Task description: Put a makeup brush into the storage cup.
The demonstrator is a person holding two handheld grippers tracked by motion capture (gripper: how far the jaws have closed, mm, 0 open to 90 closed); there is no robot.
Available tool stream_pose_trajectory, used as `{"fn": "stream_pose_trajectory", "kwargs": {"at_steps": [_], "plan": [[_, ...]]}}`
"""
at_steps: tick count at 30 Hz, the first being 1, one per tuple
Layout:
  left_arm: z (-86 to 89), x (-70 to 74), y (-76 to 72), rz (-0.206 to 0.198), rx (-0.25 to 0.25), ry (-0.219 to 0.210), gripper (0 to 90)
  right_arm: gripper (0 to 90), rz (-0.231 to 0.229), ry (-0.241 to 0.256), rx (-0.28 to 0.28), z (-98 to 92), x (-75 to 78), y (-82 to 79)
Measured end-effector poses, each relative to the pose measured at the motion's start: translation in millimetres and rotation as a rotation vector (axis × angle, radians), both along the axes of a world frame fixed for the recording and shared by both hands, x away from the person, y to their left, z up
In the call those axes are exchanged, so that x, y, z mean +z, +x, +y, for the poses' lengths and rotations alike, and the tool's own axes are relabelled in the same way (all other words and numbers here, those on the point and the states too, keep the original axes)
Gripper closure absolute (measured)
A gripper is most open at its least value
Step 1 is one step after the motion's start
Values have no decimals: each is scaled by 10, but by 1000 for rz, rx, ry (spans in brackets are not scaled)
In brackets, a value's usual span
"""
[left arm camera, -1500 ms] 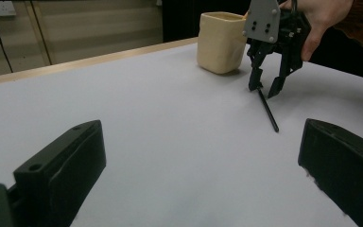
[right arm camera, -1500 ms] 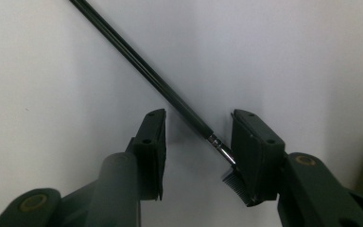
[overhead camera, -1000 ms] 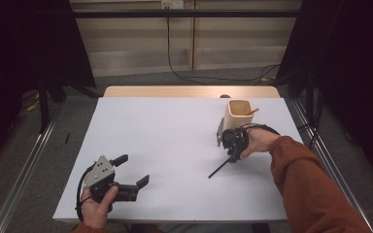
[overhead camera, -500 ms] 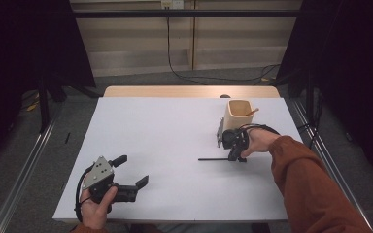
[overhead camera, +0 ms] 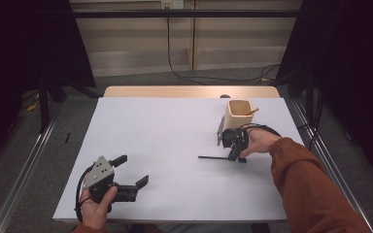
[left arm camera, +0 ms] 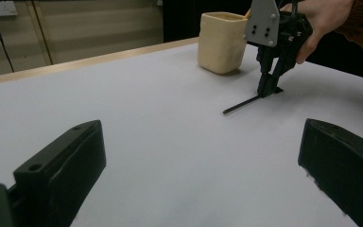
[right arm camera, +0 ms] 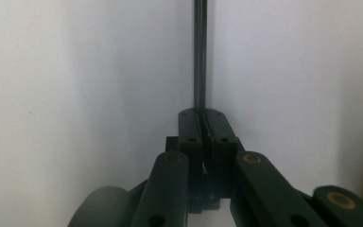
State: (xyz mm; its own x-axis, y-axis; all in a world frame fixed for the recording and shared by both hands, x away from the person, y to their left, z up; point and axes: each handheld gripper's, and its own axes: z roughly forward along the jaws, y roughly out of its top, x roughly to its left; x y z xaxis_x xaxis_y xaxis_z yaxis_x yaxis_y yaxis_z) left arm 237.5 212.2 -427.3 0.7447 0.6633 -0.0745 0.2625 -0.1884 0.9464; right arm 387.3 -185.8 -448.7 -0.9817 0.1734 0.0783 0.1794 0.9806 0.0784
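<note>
My R gripper [overhead camera: 235, 154] is clamped on one end of a thin black rod, prob. a chopstick [overhead camera: 213, 158]; in the R gripper view the jaws are pressed together on it w/ the stick [right arm camera: 200, 52] running straight out ahead of the tips. In the high view it lies flat, or nearly so, on the white tabletop [overhead camera: 175, 131], long axis running sideways across the table, free end pointing toward my L side, held end under my R hand [overhead camera: 257, 143]. The cream squarish ceramic cup [overhead camera: 239, 113] sits just beyond the R gripper, toward the far R of the table, near but not touching; a tan wooden stick [overhead camera: 251, 112] pokes out of its rim. So the cup is behind and slightly R of the held end, opposite way from where the free end points; I reckon the stick needs tipping up and swinging round to go in. R hand is far nearer; my L gripper [overhead camera: 128, 172] rests well apart at the near L edge, jaws wide apart, holding nothing, and its view shows the cup [left arm camera: 222, 42] and R gripper [left arm camera: 267, 87] far off. Count: 1 black stick, 1 tan stick, 1 cup, 2 grippers.
</note>
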Motion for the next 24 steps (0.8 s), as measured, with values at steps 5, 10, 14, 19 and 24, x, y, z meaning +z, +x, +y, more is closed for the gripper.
{"fn": "stream_pose_trajectory", "kwargs": {"at_steps": [5, 10, 14, 19, 24], "plan": [[-1, -3, 4, 3, 1, -4, 15, 863, 0, 36, -34, -59, 6, 5], [-5, -3, 4, 2, 1, -5, 15, 863, 4, 68, -61, -107, 27, -14], [-3, 2, 1, -4, 1, 0, 15, 863, -17, 82, -79, -121, 38, -31], [-6, -1, 3, -2, 2, -4, 15, 863, -39, 101, -93, -150, 96, -42], [-3, 2, 3, -4, 1, 2, 15, 863, -68, 142, -123, -179, 164, -62]]}}
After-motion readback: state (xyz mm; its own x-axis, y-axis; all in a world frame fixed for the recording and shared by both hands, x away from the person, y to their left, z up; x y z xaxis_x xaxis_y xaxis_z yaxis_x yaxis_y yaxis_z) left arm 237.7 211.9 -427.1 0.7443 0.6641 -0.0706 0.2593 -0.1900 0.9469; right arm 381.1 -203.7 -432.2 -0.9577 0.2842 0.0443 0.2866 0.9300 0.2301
